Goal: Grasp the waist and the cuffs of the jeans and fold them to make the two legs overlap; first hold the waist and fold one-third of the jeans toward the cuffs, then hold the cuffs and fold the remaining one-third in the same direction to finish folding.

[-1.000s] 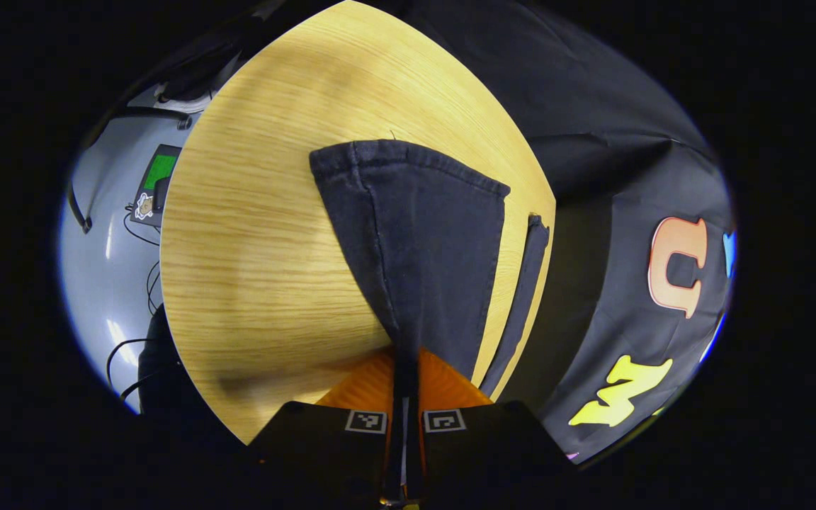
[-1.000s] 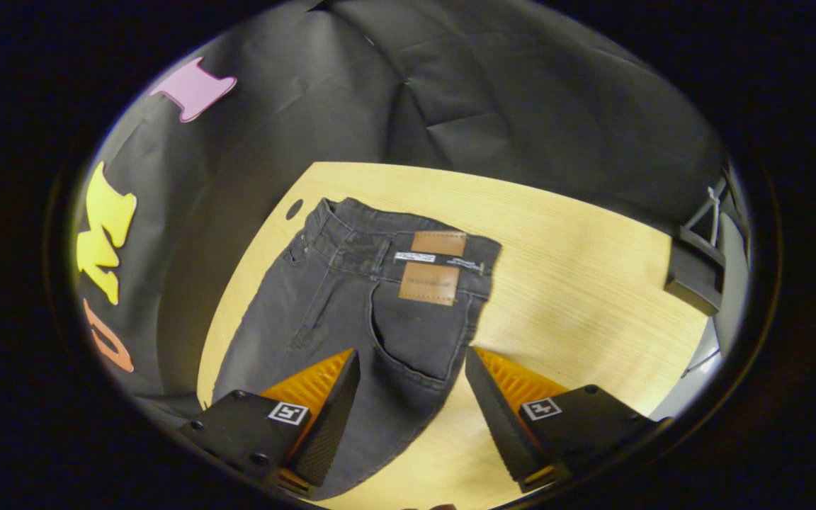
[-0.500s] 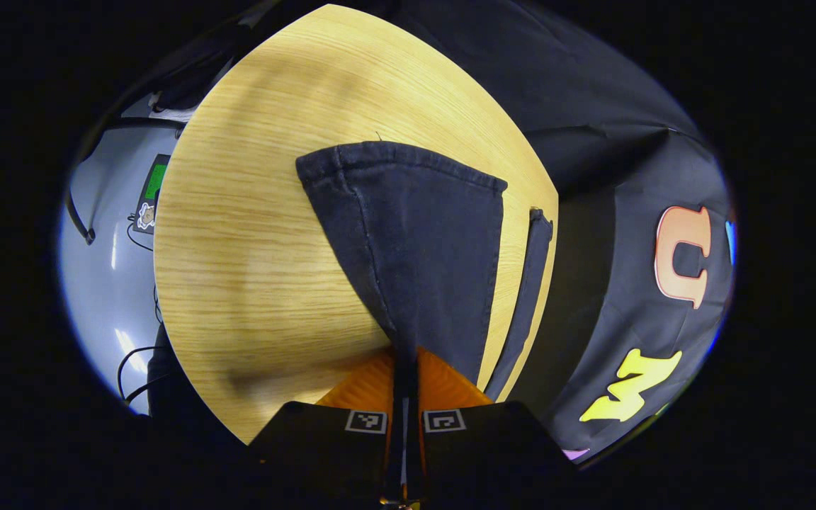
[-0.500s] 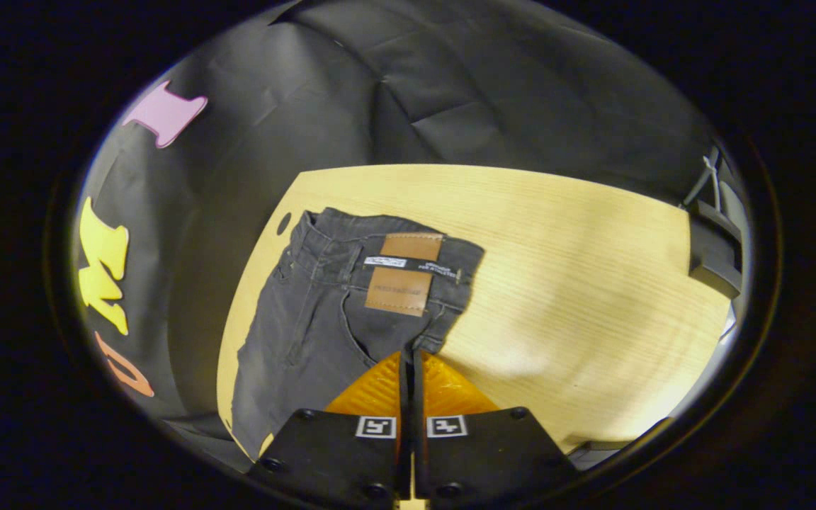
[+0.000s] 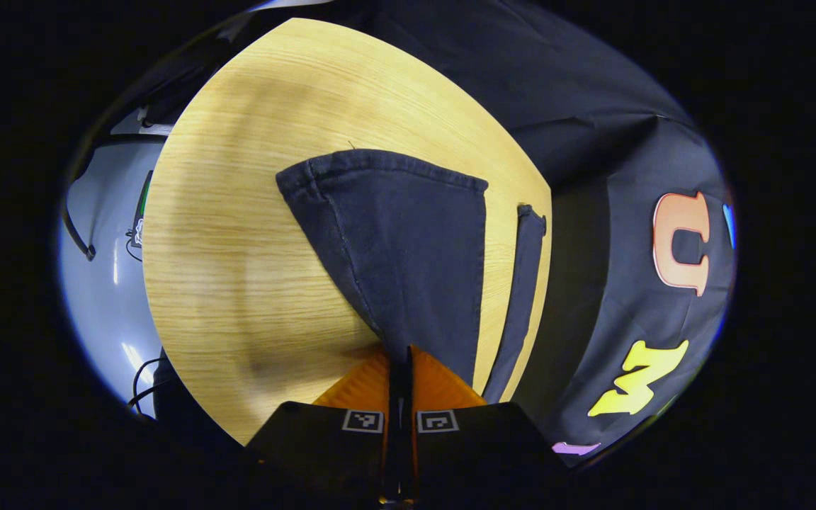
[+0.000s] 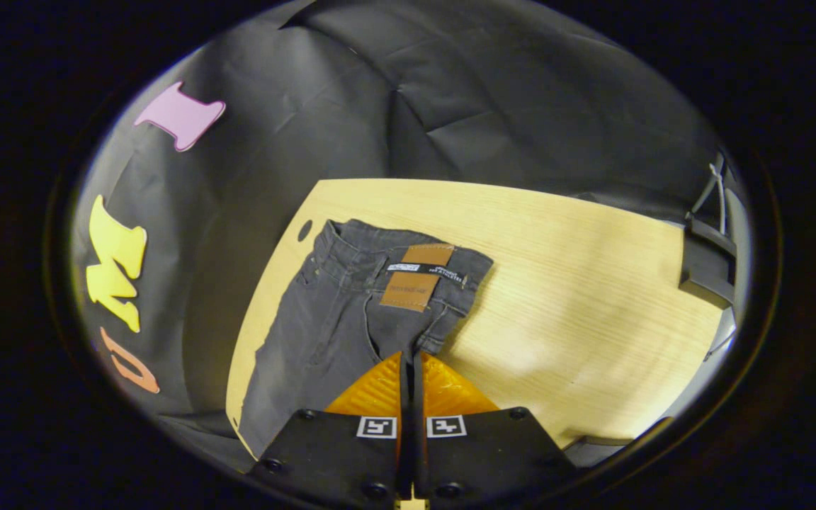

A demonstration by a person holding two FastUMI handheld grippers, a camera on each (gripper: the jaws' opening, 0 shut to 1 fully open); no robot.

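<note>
Two grippers, both mine, both clamped on one pair of dark jeans [image 6: 337,319] lying on a pale wooden table [image 6: 578,283].

Left gripper [image 5: 399,354]: jaws pressed together on the fabric of one trouser leg [image 5: 408,255], which fans out ahead of me to its hemmed cuff [image 5: 380,161]. Second leg [image 5: 521,297] lies just beside it, along the table's edge by the black cloth wall.

Right gripper [image 6: 410,358]: jaws pinched together on the denim just below the waistband [image 6: 394,265], near a brown leather patch [image 6: 415,280]. Waist end lies near the table's far corner, the denim flat apart from a ridge at my grip.
</note>
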